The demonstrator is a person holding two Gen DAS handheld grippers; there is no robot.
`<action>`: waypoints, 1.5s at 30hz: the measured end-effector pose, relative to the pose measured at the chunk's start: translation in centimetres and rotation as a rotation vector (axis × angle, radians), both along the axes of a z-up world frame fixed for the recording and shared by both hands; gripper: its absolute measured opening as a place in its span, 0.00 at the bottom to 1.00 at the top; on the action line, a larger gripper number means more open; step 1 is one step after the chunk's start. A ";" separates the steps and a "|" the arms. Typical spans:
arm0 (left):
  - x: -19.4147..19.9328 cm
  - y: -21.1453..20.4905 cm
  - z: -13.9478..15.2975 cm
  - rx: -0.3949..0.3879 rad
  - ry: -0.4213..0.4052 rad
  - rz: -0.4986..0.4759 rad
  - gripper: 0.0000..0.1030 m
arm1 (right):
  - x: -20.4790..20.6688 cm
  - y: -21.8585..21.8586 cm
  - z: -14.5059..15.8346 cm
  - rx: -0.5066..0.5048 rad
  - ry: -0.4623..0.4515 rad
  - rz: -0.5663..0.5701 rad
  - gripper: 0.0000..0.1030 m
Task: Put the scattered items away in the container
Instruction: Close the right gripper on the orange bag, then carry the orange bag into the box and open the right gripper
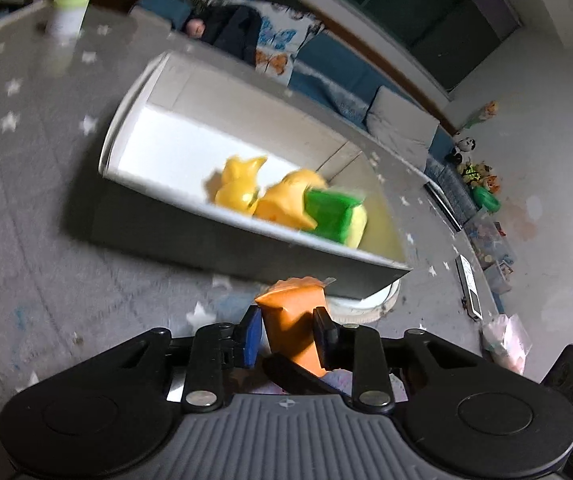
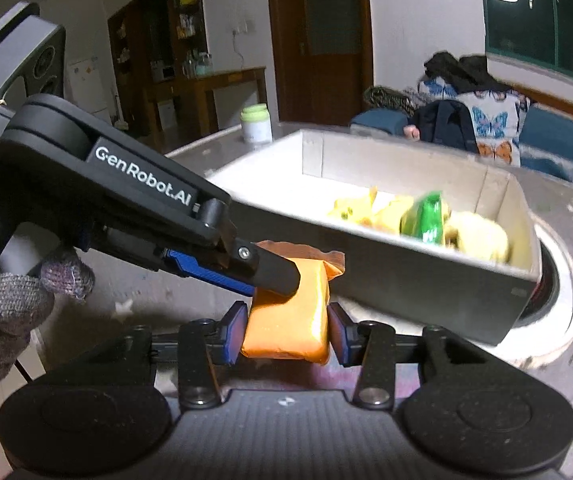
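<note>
Both of my grippers are on one orange packet (image 2: 286, 320). My right gripper (image 2: 286, 330) has its jaws closed on the packet's lower part, a pad pressed against each side. My left gripper (image 1: 286, 334) reaches in from the left in the right wrist view, its jaws set fairly narrow around the packet's upper part; one black finger (image 2: 274, 274) lies across the packet's top, and from the left wrist the packet (image 1: 294, 320) stands between the two fingers, touching them. My gloved left hand (image 2: 10, 292) holds that gripper's handle. Just beyond the packet sits the grey box (image 1: 190, 236), open at the top, on the star-patterned cloth (image 1: 26, 200). Inside it, toward one end, lie yellow packets (image 1: 242, 188) and a green packet (image 1: 332, 212). Farther off on the cloth stands a white jar with a green lid (image 2: 255, 122).
</note>
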State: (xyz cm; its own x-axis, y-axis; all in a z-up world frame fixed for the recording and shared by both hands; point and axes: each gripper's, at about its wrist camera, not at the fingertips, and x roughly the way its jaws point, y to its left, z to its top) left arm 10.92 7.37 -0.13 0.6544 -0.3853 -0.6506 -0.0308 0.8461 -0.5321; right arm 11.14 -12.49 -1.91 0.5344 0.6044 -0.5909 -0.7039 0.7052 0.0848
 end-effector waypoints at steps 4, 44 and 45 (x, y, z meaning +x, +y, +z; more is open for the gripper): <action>0.1 0.1 1.3 0.003 -0.041 0.001 0.28 | 0.3 -0.1 1.4 0.037 -0.012 -0.006 0.42; 6.6 3.2 0.3 0.122 -0.083 0.092 0.27 | 8.3 4.3 0.5 0.013 -0.034 -0.061 0.52; 6.3 3.1 0.3 0.130 -0.087 0.094 0.27 | 8.1 4.0 0.6 0.017 -0.037 -0.064 0.52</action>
